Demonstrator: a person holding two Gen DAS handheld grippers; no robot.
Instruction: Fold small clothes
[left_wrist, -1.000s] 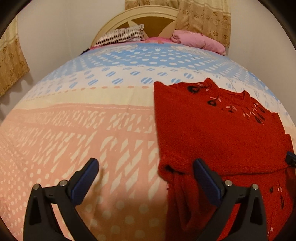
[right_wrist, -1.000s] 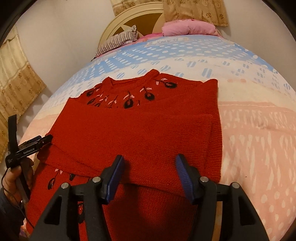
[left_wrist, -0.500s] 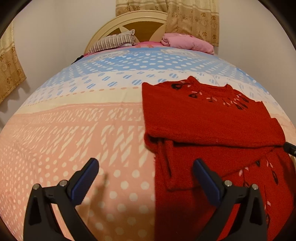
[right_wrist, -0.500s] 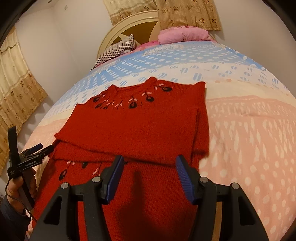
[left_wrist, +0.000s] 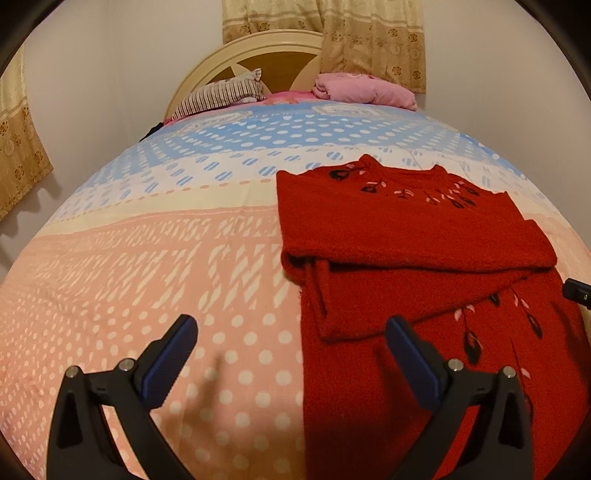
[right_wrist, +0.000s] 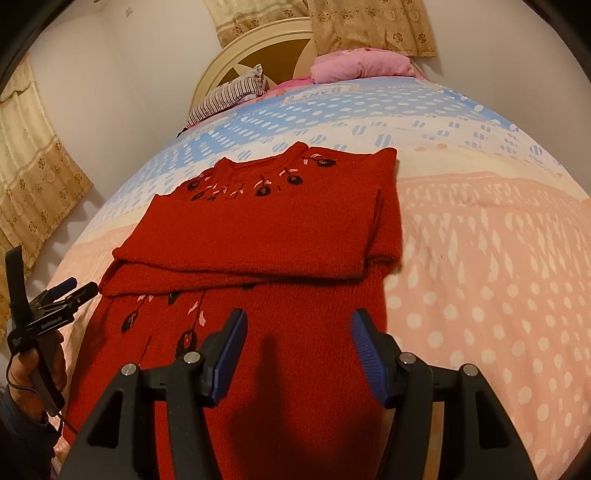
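Observation:
A red knitted sweater (left_wrist: 413, 236) (right_wrist: 266, 236) with dark embroidered flowers lies flat on the bed, both sleeves folded across its chest. My left gripper (left_wrist: 290, 332) hovers open above the sweater's left edge, one finger over the bedspread, the other over the red knit, nothing between its blue pads. My right gripper (right_wrist: 297, 334) is open above the sweater's lower body, holding nothing. In the right wrist view the left gripper (right_wrist: 64, 291) shows at the far left in a person's hand (right_wrist: 37, 369). The tip of the right gripper (left_wrist: 576, 290) peeks in at the left wrist view's right edge.
The bed carries a pink, cream and blue dotted bedspread (left_wrist: 155, 266) (right_wrist: 491, 258). At its head lie a striped pillow (left_wrist: 221, 94) and a pink pillow (left_wrist: 365, 90) before a cream headboard (left_wrist: 258, 48). Patterned curtains (right_wrist: 33, 177) hang on the walls.
Both grippers have drawn back from the sweater toward its hem, so the folded sleeves now lie farther off and more of the lower body shows. Jaws unchanged.

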